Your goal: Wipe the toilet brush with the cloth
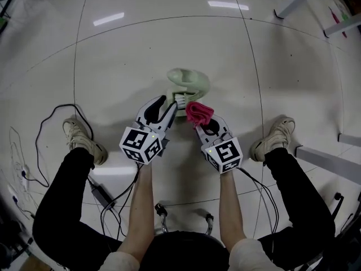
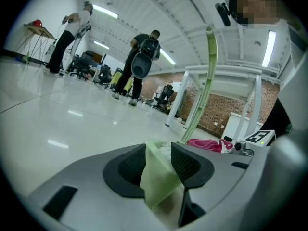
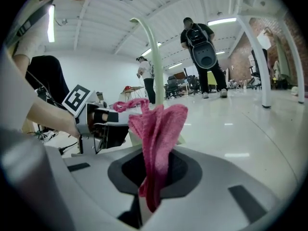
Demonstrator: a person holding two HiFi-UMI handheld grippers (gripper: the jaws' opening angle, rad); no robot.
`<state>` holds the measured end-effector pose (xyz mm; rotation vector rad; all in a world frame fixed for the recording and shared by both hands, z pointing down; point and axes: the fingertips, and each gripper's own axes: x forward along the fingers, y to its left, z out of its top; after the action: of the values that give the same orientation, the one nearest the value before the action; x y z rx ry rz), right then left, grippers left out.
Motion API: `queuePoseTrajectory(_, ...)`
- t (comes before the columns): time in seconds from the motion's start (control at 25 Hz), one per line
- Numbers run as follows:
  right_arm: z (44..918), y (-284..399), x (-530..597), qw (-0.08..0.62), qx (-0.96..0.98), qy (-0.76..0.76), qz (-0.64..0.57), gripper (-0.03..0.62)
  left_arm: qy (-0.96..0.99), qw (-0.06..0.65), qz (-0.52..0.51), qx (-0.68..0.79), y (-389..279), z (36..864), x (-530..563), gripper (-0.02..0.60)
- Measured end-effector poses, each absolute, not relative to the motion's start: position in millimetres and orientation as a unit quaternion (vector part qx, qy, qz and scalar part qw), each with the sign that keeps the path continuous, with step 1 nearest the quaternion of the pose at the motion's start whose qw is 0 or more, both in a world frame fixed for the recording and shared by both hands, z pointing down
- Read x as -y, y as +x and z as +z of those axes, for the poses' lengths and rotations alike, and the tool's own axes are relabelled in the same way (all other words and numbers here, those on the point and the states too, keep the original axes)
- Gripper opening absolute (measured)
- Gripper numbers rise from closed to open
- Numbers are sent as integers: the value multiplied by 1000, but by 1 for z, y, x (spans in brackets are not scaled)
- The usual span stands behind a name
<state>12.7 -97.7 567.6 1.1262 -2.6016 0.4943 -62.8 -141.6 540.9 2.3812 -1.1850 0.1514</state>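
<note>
The left gripper (image 1: pixel 172 104) has its two fingers pressed onto the toilet brush (image 1: pixel 189 82), pinching a pale green part low down by the white bristles (image 1: pixel 180 100). In the left gripper view that green part (image 2: pixel 159 174) fills the gap between the dark pads (image 2: pixel 130 167). The long thin handle (image 2: pixel 204 90) goes up from there and bends over at the top. The brush stands up tall, with the handle pointing up at the person. The right gripper (image 1: pixel 201 123) has its fingers squeezed shut on a pink cloth (image 1: pixel 198 113). In the right gripper view the cloth (image 3: pixel 156 129) sticks up out of the jaws in a bunch, and a bit of it hangs down below them. The cloth is right next to the brush, on its right side, but I cannot tell if they touch. The green handle (image 3: pixel 155 57) shows just behind the cloth in that view, and the left gripper (image 3: pixel 96 121) is close by on the other side. The person sits with a shoe (image 1: pixel 79 135) far out on each side, and the brush is between the feet, above the shiny white floor (image 1: pixel 141 49). Black cables (image 1: pixel 51 123) lie on the floor by the left shoe. Far off, other people (image 2: pixel 139 61) stand in the big room.
</note>
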Motion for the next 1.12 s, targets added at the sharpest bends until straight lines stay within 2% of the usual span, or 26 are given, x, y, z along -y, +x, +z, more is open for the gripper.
queuePoseTrajectory(0.12,544,23,95,111,888,411,175,32,864,232,45,444,-72,520,131,163)
queuePoseTrajectory(0.32,445,50,114,50,875,468,112,32,877,155,-33,454,-84,414,141,161)
queuePoseTrajectory(0.36,420,52,118,39,874,475,92,32,877,136,-49,458,-87,387,142,152)
queuePoseTrajectory(0.44,362,52,125,14,874,482,53,32,874,105,-78,467,-93,332,146,5)
queuePoseTrajectory(0.6,244,39,133,-59,885,463,2,32,882,73,-112,451,-87,237,149,5)
queuePoseTrajectory(0.72,180,21,136,-123,898,423,-1,32,890,35,-93,445,-73,196,155,5)
queuePoseTrajectory(0.8,164,8,141,-134,905,404,-2,32,894,25,-57,443,-61,194,163,5)
queuePoseTrajectory(0.92,173,-10,150,-112,913,393,11,32,898,38,-9,438,-48,213,170,5)
queuePoseTrajectory(1.12,214,-1,154,-87,905,415,42,32,897,36,-10,441,-49,219,170,5)
